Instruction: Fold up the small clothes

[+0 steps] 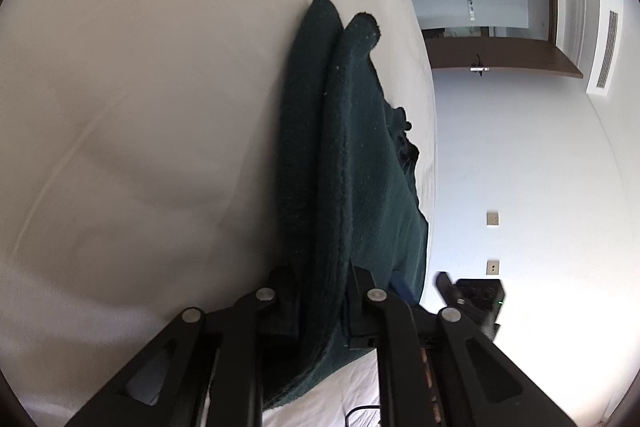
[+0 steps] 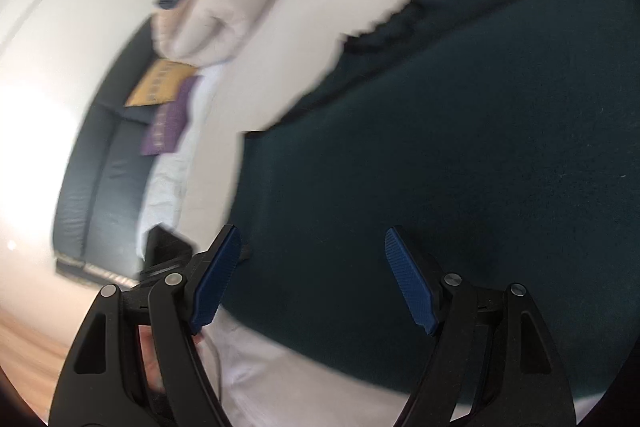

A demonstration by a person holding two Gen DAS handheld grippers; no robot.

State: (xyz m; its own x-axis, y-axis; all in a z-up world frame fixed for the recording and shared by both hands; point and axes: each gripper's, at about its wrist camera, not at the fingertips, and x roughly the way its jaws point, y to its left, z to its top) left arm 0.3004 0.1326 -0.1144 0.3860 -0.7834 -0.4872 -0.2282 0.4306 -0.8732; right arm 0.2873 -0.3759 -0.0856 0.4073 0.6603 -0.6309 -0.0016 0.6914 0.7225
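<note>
A dark green knitted garment point(image 1: 352, 163) lies on a white bed sheet point(image 1: 140, 107). My left gripper point(image 1: 324, 303) is shut on a doubled edge of the garment, which runs away from it in two thick layers. In the right wrist view the same garment point(image 2: 460, 155) spreads flat over the bed. My right gripper point(image 2: 312, 279) is open just above the cloth, with its blue pads point(image 2: 412, 283) apart and nothing between them. The view is blurred by motion.
White pillows point(image 2: 236, 11) lie at the far end of the bed. A dark sofa point(image 2: 100, 163) with a yellow and a purple item point(image 2: 168, 115) stands beside it. A wall, doorway point(image 1: 480, 7) and a black device point(image 1: 476, 299) lie past the bed edge.
</note>
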